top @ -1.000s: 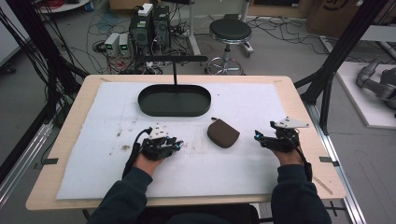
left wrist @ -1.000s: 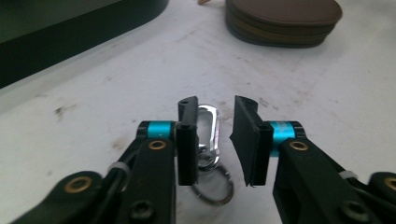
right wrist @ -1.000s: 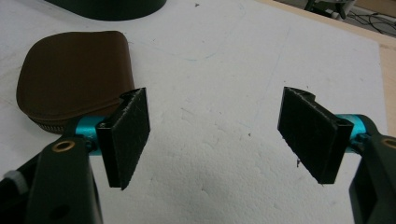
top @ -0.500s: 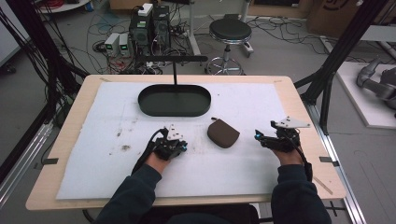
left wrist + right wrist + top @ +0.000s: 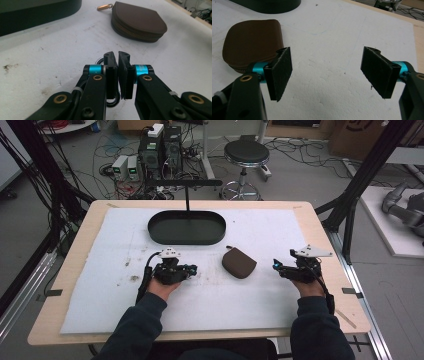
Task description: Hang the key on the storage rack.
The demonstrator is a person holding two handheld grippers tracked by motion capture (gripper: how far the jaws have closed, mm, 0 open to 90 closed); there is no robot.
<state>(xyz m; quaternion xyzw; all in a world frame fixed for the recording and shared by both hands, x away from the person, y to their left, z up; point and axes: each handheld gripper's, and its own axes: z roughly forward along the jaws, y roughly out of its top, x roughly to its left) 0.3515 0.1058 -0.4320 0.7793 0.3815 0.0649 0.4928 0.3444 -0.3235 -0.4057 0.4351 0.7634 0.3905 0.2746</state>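
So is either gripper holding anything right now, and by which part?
The left gripper is shut on a small metal key ring, pinching its wire loop. The right gripper is open and holds nothing.

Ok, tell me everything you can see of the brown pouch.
The pouch is small, dark brown and leather-like, rounded on one side and straight on the other. A brass-coloured zip runs round its edge, shut, with the pull sticking out. It lies flat on the white mat, between both grippers; nothing touches it.

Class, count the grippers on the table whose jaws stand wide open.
1. The right gripper, right of the brown pouch, stands open; the left gripper is shut.
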